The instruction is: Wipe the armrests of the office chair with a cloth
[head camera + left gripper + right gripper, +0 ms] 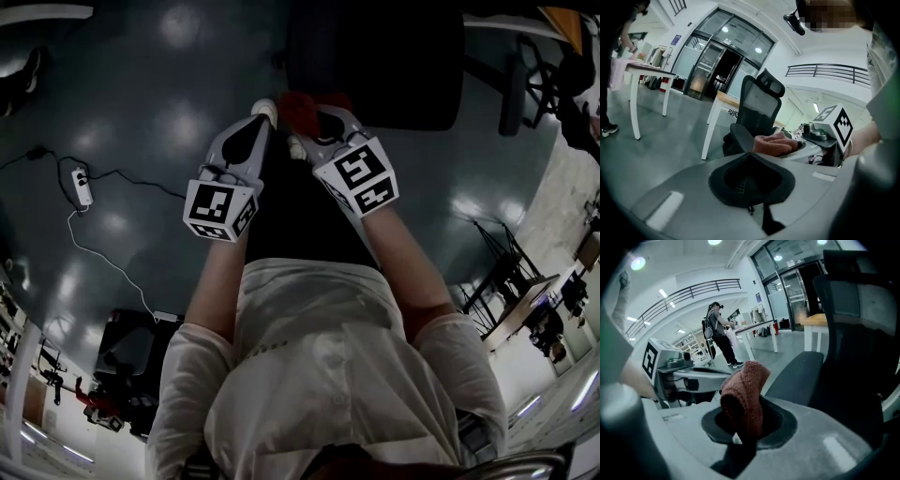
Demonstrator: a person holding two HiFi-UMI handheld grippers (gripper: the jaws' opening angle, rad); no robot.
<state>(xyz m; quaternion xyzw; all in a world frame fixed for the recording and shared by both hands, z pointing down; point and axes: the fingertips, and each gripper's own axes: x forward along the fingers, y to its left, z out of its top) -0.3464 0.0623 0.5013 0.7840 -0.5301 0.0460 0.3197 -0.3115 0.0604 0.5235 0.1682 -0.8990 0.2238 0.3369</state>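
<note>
2 tongs are held close together, side by side, in front of the person's body. The right tongs point(742, 441) are clenched on a reddish-brown knitted cloth point(743, 394). The cloth stands up out of them as a folded lump, with its lower part pinched between the 2 jaws. The left tongs point(751, 208) are also clenched, jaw against jaw, and nothing is between them. In the left gripper view the cloth is seen just to the right of the left tongs, with the marker cube point(834, 124) of the right tongs behind it.

Directly ahead of both tongs stands the black office chair point(853, 333), with its high back and headrest upright. A dark padded part of it lies just beyond the cloth in the right gripper view, and a gap shows between them there. In the head view the cloth is at the near edge of the chair seat, and I cannot tell if it touches.

On the floor point(141, 75), well to the left of the left tongs, lies a white power strip point(82, 186) with its cable. Far beyond the right tongs, on their left side, a person point(717, 329) stands at a white counter point(754, 326).
</note>
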